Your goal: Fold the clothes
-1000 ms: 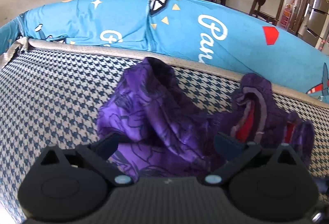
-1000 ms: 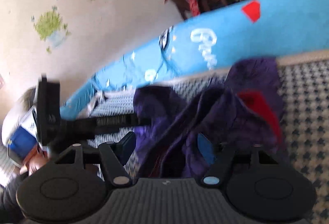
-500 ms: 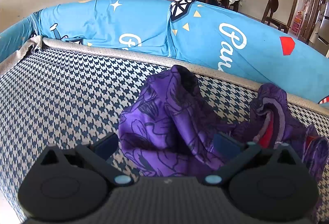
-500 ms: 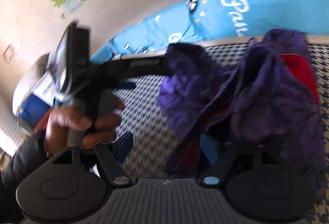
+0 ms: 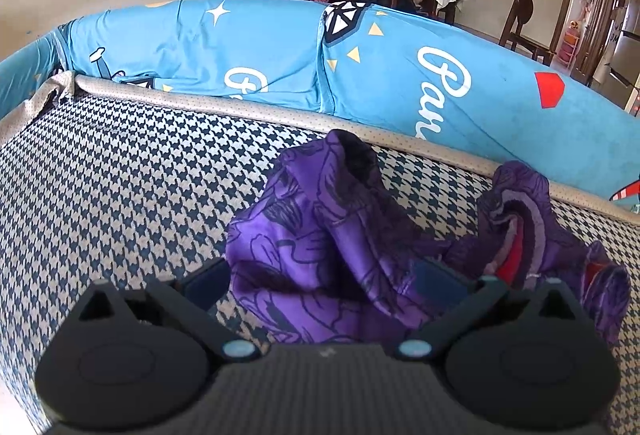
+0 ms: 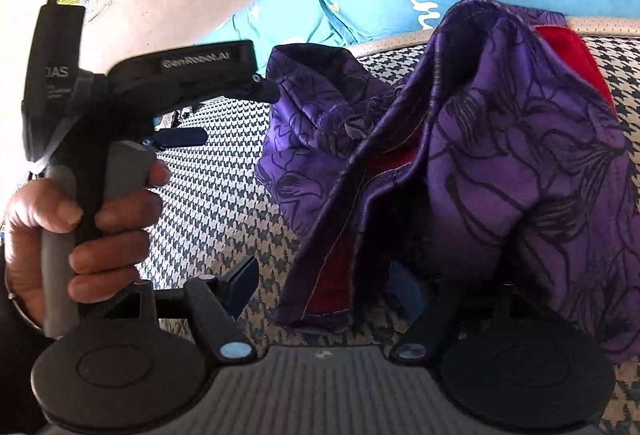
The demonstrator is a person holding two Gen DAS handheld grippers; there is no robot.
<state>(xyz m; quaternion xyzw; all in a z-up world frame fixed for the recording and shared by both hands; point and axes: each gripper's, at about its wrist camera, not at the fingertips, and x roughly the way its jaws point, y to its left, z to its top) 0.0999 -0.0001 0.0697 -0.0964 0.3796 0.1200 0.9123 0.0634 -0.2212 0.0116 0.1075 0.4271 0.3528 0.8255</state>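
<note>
- Left wrist view: the left gripper (image 5: 320, 277) stands with its jaws wide apart. The crumpled purple garment (image 5: 320, 247) bulges up between the fingers; neither pad presses on it, and whether either touches the cloth cannot be told.
- The garment lies in a heap on the houndstooth cushion (image 5: 120, 175), near the blue printed cover (image 5: 260, 47) along the back edge.
- Right wrist view: the right gripper (image 6: 324, 285) is wide open. A hanging fold of the purple garment (image 6: 500, 139), red lining showing, drapes between the fingers and over the right-hand one; nothing is clamped.
- In the same view a hand (image 6: 80, 227) grips the handle of the left gripper (image 6: 262, 89), whose tip meets the garment's far edge; a grip there cannot be confirmed.
</note>
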